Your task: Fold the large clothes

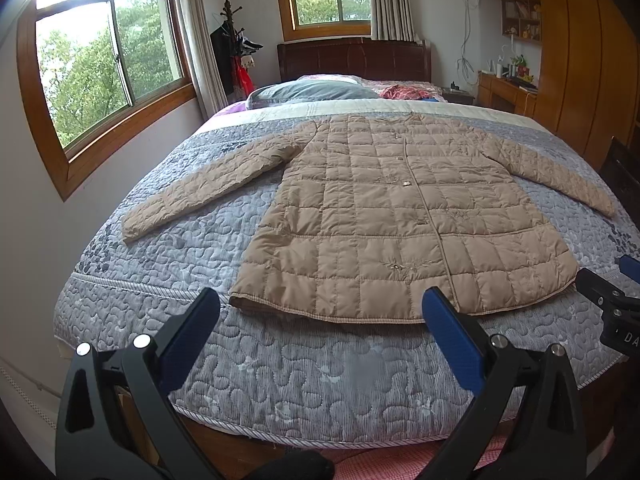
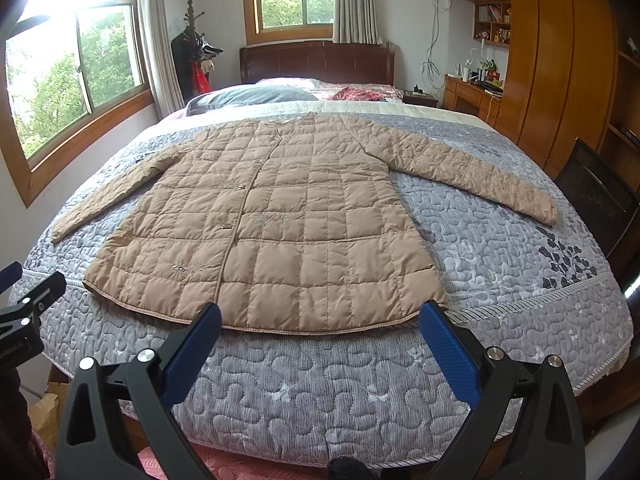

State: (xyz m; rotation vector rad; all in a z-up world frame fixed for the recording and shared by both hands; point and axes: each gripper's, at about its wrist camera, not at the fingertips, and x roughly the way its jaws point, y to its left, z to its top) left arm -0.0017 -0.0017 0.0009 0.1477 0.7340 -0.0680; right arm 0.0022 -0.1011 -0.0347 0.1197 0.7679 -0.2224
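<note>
White letters "DA" stand on the black right gripper [image 1: 622, 312] body, cut off; other lettering is unreadable.

L+R wrist cams | at bed [image 1: 320, 380] foot, facing headboard [image 1: 354, 58] (near) | share coat [image 1: 400, 216]

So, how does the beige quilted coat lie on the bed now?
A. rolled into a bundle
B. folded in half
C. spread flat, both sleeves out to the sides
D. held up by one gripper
C: the beige quilted coat lies flat on the grey patterned bedspread, with a sleeve stretched out to each side and neither open gripper touching it.
</note>
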